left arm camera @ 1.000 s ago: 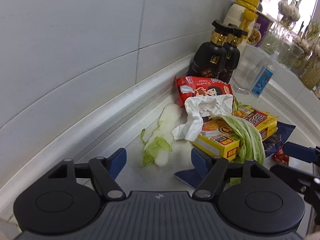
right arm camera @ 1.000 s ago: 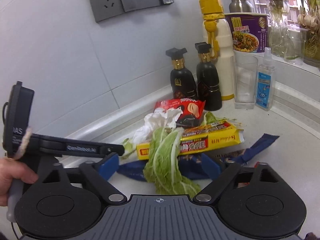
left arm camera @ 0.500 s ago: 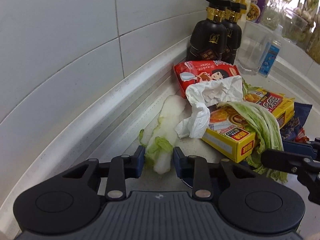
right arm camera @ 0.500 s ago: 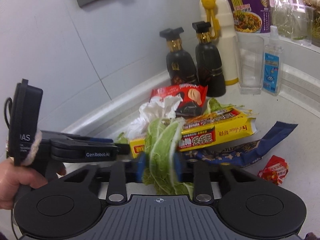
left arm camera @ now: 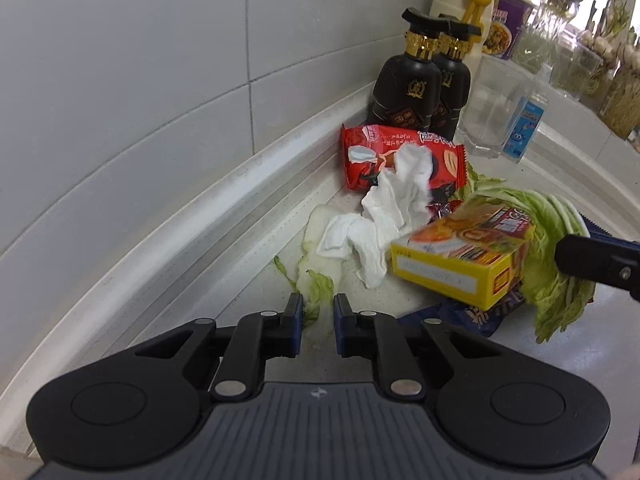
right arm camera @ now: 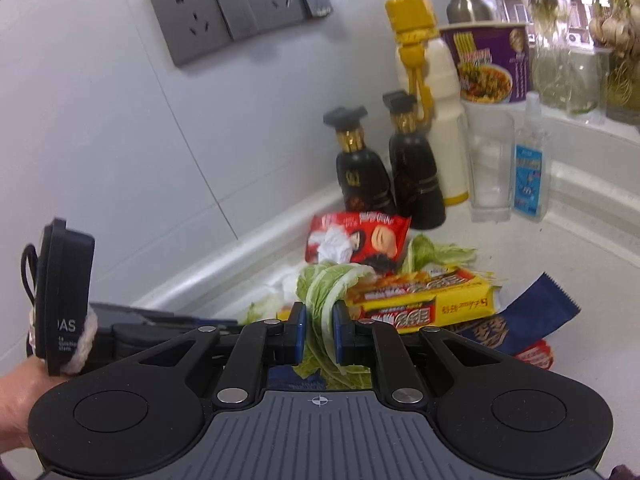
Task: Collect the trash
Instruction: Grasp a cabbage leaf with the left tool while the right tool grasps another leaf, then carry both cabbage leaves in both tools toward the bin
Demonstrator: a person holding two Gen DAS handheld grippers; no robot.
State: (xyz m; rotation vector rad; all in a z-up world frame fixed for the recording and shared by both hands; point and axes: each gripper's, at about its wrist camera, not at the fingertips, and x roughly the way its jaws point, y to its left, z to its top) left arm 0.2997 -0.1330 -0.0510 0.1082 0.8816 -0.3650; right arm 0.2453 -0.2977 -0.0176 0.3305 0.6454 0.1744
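Note:
Trash lies in a heap on the white counter by the wall. My left gripper (left arm camera: 317, 312) has its jaws closing on the near end of a small cabbage scrap (left arm camera: 320, 290) lying flat. A crumpled white tissue (left arm camera: 396, 200) rests behind it, over a red snack wrapper (left arm camera: 368, 148). My right gripper (right arm camera: 319, 322) is closing too, its pads squeezing a big cabbage leaf (right arm camera: 324, 284) that drapes over a yellow box (right arm camera: 432, 300). A blue wrapper (right arm camera: 532, 312) and a small red wrapper (right arm camera: 536, 354) lie under and beside the box.
Two black pump bottles (left arm camera: 416, 88), a drinking glass (left arm camera: 492, 112) and a small spray bottle (left arm camera: 524, 128) stand behind the heap. A white bottle with a yellow cap (right arm camera: 424, 60) and a noodle cup (right arm camera: 488, 64) are further back. Tiled wall with sockets (right arm camera: 240, 16) on the left.
Both grippers went from wide open to nearly shut. The left one came forward onto the cabbage scrap. The right one closed on the big leaf, and the yellow box has shifted.

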